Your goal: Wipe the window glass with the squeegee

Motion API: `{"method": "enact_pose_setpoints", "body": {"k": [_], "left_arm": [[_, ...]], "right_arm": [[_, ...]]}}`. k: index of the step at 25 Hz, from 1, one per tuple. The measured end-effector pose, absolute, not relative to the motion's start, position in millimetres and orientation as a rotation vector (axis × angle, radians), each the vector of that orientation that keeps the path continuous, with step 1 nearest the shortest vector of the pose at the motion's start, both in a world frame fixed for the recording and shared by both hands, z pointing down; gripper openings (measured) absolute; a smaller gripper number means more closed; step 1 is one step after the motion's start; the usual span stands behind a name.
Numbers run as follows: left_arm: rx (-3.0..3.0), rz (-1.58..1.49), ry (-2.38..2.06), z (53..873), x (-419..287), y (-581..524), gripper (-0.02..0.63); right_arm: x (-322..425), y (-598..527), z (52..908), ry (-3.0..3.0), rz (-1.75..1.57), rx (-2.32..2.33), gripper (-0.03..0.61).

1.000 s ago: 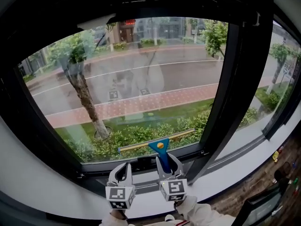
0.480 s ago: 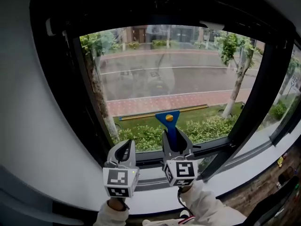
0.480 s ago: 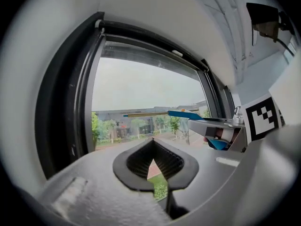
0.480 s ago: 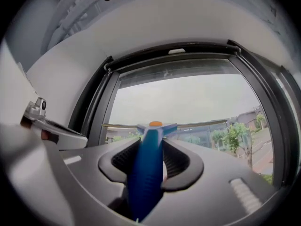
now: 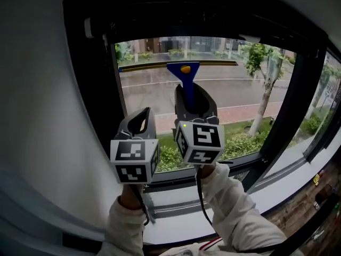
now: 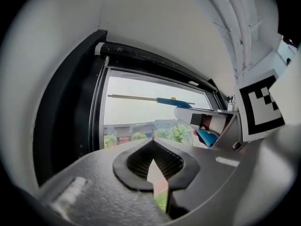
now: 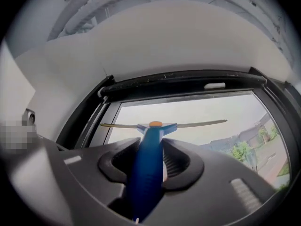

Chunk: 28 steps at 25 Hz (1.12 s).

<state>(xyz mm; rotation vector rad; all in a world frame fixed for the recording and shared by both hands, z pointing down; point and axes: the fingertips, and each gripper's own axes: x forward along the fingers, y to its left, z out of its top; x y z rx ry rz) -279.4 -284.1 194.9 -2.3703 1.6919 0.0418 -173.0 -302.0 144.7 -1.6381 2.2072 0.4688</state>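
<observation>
The squeegee [image 5: 184,73] has a blue handle and a thin yellow-edged blade lying level across the top of the window glass [image 5: 234,95]. My right gripper [image 5: 195,98] is shut on the blue handle and points up at the pane. In the right gripper view the handle [image 7: 148,149] runs between the jaws to the blade [image 7: 197,124] just under the black top frame. My left gripper [image 5: 140,119] hangs beside it on the left, shut with nothing held. From the left gripper view [image 6: 153,166] the squeegee [image 6: 173,101] shows high on the glass.
A black window frame surrounds the pane, with a thick upright post [image 5: 101,105] at the left and a slanted post [image 5: 290,105] at the right. A white wall [image 5: 48,116] lies left of it. The pale sill [image 5: 250,188] runs below.
Both grippers have risen. The squeegee went from the bottom edge of the pane up to its top edge, still in my right gripper.
</observation>
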Motion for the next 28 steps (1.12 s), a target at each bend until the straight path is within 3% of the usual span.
{"method": "enact_pose_setpoints", "body": {"k": [14,28], "left_arm": [[-2.362,0.018,1.649,136.2,-263.7,-318.0,0.002],[-2.404,0.017,1.651,172.3,-260.6,-321.3,0.002]], "right_arm": [[-164.2,-342.7,46.7,2.150,0.586,-1.641,0.147],[-171.9,-338.6,91.3,2.176,0.559,-1.659,0.147]]}}
